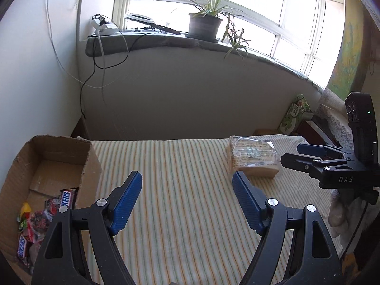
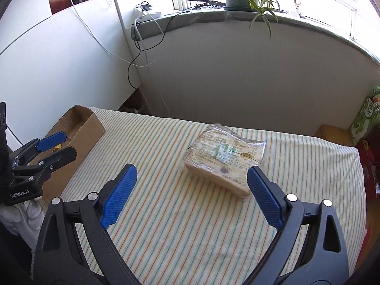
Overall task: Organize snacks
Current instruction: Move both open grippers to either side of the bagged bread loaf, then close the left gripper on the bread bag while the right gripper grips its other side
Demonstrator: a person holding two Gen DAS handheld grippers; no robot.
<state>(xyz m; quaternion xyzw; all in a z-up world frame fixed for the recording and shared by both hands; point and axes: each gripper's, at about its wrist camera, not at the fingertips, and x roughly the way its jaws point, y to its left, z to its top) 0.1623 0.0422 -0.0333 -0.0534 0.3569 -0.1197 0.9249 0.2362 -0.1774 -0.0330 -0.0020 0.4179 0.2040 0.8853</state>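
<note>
Your striped table (image 2: pixel 190 225) carries a cardboard box (image 1: pixel 21 173) at its left end, with Snickers bars (image 1: pixel 66 198) and other wrapped sweets inside, and a clear-wrapped cracker pack (image 2: pixel 225 156) lying flat toward the right. Your left gripper (image 1: pixel 186 201) hovers over bare cloth, jaws spread and empty. Your right gripper (image 2: pixel 191 196) sits just short of the pack, jaws released wide, nothing between them.

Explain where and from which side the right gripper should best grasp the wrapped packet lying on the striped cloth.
Probably across the wrapped packet at its two long side faces, coming down from above and from its near end. It lies flat, a low slab, and the open right gripper already looks wide enough to straddle it.
</note>
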